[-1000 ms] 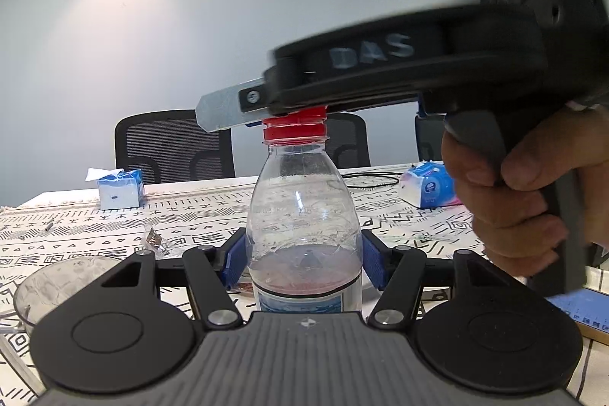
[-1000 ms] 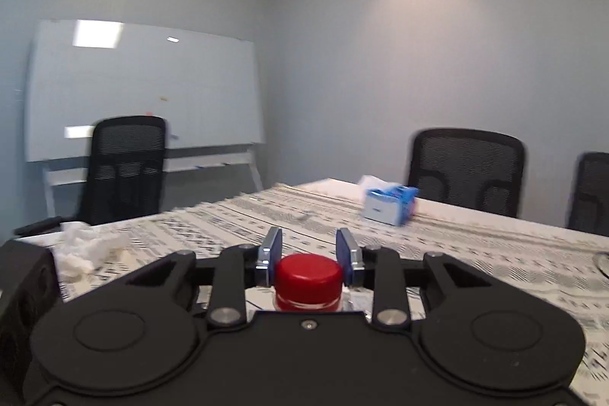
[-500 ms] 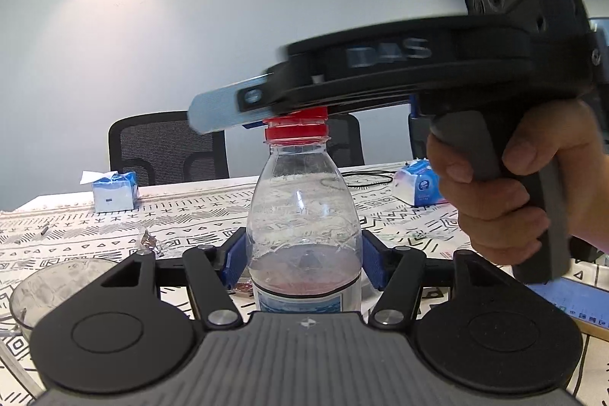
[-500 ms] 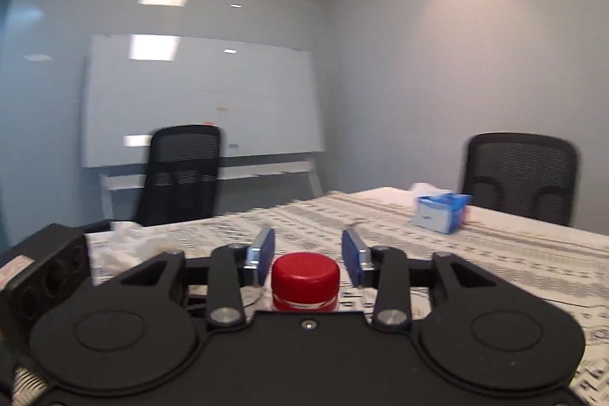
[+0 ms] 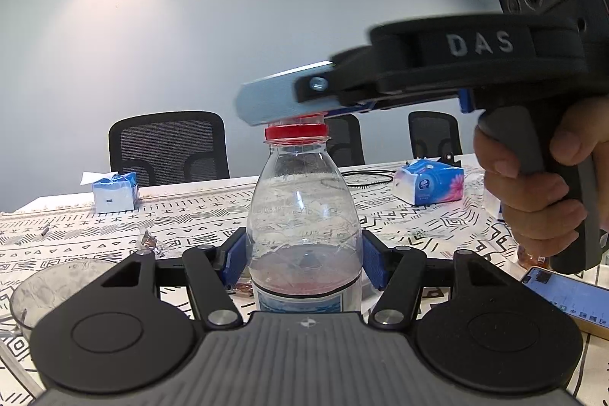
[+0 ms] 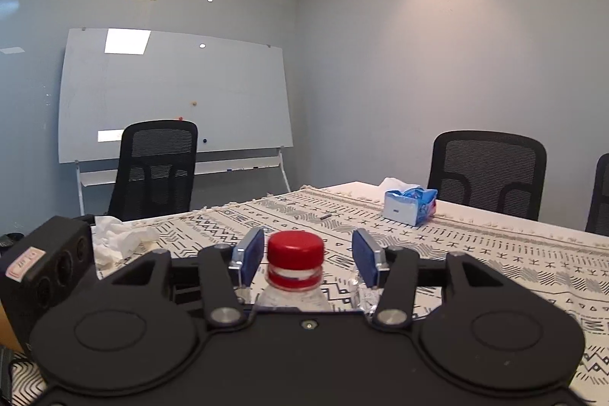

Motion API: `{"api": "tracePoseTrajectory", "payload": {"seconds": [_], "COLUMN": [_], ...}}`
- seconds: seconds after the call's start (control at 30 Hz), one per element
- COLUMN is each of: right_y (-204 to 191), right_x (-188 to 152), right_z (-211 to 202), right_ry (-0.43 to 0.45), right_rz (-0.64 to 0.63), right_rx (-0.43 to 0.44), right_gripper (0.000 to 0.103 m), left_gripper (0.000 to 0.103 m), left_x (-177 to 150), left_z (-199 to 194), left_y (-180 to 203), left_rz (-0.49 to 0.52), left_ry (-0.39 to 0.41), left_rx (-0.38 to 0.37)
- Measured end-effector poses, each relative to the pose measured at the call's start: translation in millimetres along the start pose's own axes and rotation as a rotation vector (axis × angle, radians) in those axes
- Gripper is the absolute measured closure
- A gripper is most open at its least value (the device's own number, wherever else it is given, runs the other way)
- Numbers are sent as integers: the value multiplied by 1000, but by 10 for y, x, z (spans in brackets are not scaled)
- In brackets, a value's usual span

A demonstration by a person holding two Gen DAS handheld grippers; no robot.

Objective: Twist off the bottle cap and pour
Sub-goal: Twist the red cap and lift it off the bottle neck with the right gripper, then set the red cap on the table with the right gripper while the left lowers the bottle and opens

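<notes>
On the counter (image 5: 418, 215), the bottle (image 5: 303, 234) is clamped by the left tool (image 5: 303, 261); the red cap (image 6: 295, 246) is straddled, untouched, by the wide right tool (image 6: 306, 253).

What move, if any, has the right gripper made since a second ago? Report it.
Yes. The right gripper has opened: its fingers, close beside the red cap a second ago, now stand clear of it on both sides.

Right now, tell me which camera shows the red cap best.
The right wrist view: the red cap sits whole and unobstructed between the open right tool, with gaps on both sides. In the left wrist view only the cap's lower rim shows, since the right tool's finger covers its top.
</notes>
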State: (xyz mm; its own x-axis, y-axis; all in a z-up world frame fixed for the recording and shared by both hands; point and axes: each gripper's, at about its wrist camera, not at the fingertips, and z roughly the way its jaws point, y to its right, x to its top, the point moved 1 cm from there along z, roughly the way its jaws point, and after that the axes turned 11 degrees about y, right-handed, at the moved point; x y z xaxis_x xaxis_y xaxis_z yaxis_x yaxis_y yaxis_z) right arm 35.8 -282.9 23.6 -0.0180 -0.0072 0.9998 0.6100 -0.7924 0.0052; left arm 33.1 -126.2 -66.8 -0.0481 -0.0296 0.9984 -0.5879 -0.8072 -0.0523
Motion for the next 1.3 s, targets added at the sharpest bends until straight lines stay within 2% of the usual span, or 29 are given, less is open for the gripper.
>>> {"api": "tracePoseTrajectory", "payload": {"seconds": [0.13, 0.2, 0.23, 0.27, 0.5, 0.6, 0.77, 0.87, 0.93, 1.07, 1.2, 1.3], "right_y": [-68, -78, -79, -75, -56, -44, 18, 43, 20, -115, -180, -180], "right_x": [5, 8, 10, 12, 138, 205, 11, -302, -448, -789, -960, -1043], "right_z": [112, 123, 118, 104, -58, -155, -389, -490, -489, -383, -274, -241], "right_ry": [0, -7, -12, -13, 59, 70, -12, -118, -169, -297, -359, -381], "right_rz": [-17, -20, -20, -18, 17, 46, 114, 181, 193, 191, 176, 173], "right_rx": [-5, -6, -9, -12, -37, -109, -323, -427, -456, -493, -525, -541], "right_gripper": [49, 53, 64, 69, 69, 69, 69, 69, 68, 69, 69, 68], "left_gripper": [45, 45, 44, 44, 44, 44, 41, 39, 32, 30, 29, 25], "left_x": [0, -1, 1, 2, 7, 7, 19, 80, 138, 251, 336, 390], "left_z": [-6, -6, -9, -9, -5, -7, -42, -110, -168, -292, -416, -555], "left_y": [10, 13, 20, 24, 15, 21, 34, 63, 67, 46, 5, -54], "left_rz": [0, -3, -2, 0, 2, 7, 16, 27, 27, 15, -1, -20], "left_ry": [0, 0, -1, -1, 0, 1, -5, -4, 7, 20, 10, 0], "left_rx": [1, 1, 0, -3, 1, 4, 7, 10, 4, -17, -3, 16]}}
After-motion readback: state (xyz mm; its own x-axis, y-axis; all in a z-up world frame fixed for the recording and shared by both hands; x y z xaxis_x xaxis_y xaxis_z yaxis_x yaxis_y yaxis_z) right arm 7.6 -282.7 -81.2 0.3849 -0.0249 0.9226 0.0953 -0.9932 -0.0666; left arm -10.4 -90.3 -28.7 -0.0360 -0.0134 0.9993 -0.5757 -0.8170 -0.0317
